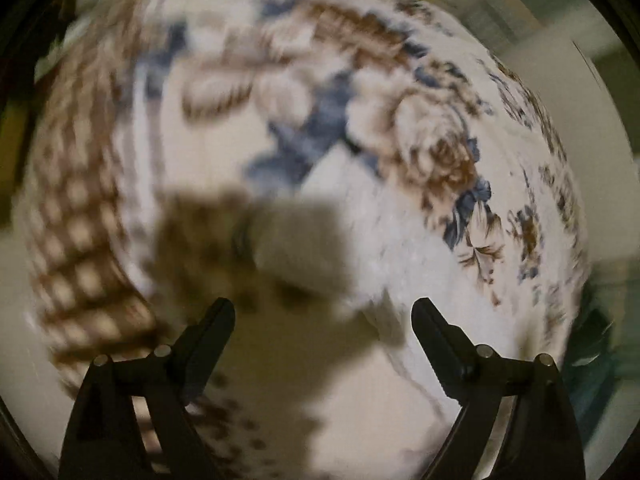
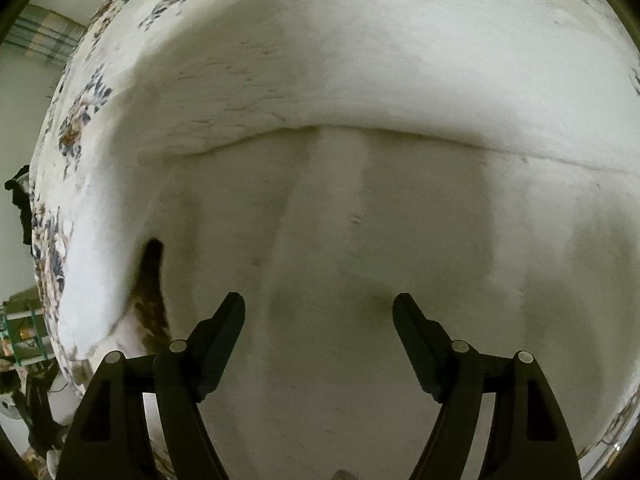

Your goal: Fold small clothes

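A white garment lies flat under my right gripper, with a folded edge running across the view just beyond the fingertips. That gripper is open, points down at the cloth and has nothing between its fingers. The left wrist view is blurred. My left gripper is open over pale cloth, its shadow falling on the fabric, and it holds nothing. A cover with a brown and blue flower print lies beyond it, and the same cover shows around the garment.
The covered surface ends at the left of the right wrist view. Past that edge are a striped cloth, a dark object and a green frame with clutter below. A brown checked border runs along the cover's left side.
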The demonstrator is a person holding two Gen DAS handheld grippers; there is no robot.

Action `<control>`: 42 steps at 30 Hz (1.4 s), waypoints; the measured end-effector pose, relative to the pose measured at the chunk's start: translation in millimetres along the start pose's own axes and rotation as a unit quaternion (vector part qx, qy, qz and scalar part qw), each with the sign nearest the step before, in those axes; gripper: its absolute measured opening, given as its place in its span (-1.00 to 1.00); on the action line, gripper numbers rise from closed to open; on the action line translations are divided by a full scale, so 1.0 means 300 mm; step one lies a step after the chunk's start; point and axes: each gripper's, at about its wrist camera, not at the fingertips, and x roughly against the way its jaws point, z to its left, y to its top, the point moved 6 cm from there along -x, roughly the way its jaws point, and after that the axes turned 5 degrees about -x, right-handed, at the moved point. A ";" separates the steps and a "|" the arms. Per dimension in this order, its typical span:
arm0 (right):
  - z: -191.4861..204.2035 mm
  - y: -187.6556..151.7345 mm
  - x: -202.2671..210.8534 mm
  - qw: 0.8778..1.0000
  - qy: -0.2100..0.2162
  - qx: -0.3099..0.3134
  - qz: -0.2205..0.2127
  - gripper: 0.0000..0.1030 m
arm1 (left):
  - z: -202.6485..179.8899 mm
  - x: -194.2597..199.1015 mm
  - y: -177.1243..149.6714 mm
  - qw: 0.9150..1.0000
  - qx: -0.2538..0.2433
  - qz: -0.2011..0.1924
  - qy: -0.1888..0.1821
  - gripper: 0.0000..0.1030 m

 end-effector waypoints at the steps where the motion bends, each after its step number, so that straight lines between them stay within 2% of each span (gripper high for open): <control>1: -0.048 0.014 0.037 1.000 -0.005 -0.003 -0.002 0.51 | 0.002 -0.050 -0.004 0.999 0.034 0.013 -0.029 0.72; 4: -0.120 0.023 0.059 0.999 -0.027 -0.011 -0.012 0.51 | -0.025 -0.107 0.028 0.996 0.068 -0.014 -0.056 0.71; 5: -0.151 0.027 0.064 0.999 -0.035 -0.017 -0.016 0.51 | -0.043 -0.116 0.046 0.996 0.065 -0.026 -0.051 0.46; 6: -0.177 0.030 0.067 0.999 -0.039 -0.023 -0.017 0.51 | -0.066 -0.121 0.067 0.997 0.054 -0.038 -0.042 -0.21; 7: -0.209 0.033 0.070 0.999 -0.041 -0.031 -0.017 0.51 | -0.089 -0.124 0.089 0.998 0.034 -0.045 -0.025 -0.61; 8: -0.233 0.037 0.073 0.998 -0.041 -0.039 -0.018 0.51 | -0.114 -0.125 0.113 0.999 0.013 -0.049 -0.014 -0.87; 12: -0.322 0.056 0.103 0.997 -0.033 -0.062 -0.027 0.51 | -0.194 -0.061 0.190 0.994 -0.057 -0.091 0.014 -0.87; 14: -0.364 0.071 0.122 0.997 -0.028 -0.070 -0.033 0.51 | -0.282 0.000 0.215 0.988 -0.101 -0.116 0.022 -0.87; 17: -0.440 0.103 0.149 0.995 -0.024 -0.090 -0.045 0.52 | -0.451 0.093 0.215 0.977 -0.154 -0.149 0.015 -0.88; 20: -0.516 0.144 0.162 0.993 -0.018 -0.106 -0.048 0.95 | -0.667 0.200 0.147 0.961 -0.212 -0.178 -0.012 -0.88; 21: -0.540 0.158 0.168 0.993 -0.013 -0.110 -0.048 0.95 | -0.732 0.222 0.117 0.956 -0.228 -0.182 -0.023 -0.88; 23: -0.597 0.192 0.181 0.993 -0.004 -0.112 -0.045 0.95 | -0.910 0.257 0.016 0.943 -0.273 -0.184 -0.051 -0.88; 26: -0.695 0.238 0.222 0.992 0.006 -0.119 -0.051 0.95 | -1.187 0.261 -0.242 0.915 -0.358 -0.159 -0.095 -0.88; 27: -0.739 0.257 0.241 0.991 0.008 -0.122 -0.055 0.95 | -1.242 0.250 -0.308 0.908 -0.377 -0.149 -0.103 -0.87; 31: -0.947 0.297 0.321 0.986 0.007 -0.151 -0.066 0.95 | -1.504 0.107 -0.797 0.862 -0.484 -0.067 -0.136 -0.87; 33: -1.050 0.327 0.358 0.984 0.000 -0.162 -0.069 0.95 | -1.587 0.016 -1.051 0.839 -0.523 -0.021 -0.148 -0.87; 37: -1.281 0.338 0.419 0.980 -0.011 -0.188 -0.069 0.96 | -1.692 -0.151 -1.558 0.790 -0.588 0.064 -0.163 -0.87; 40: -1.433 0.325 0.450 0.978 -0.019 -0.197 -0.061 0.96 | -1.713 -0.217 -1.804 0.766 -0.616 0.104 -0.151 -0.79; 42: -1.533 0.313 0.470 0.978 -0.021 -0.201 -0.052 0.96 | -1.699 -0.258 -1.907 0.758 -0.630 0.116 -0.120 -0.77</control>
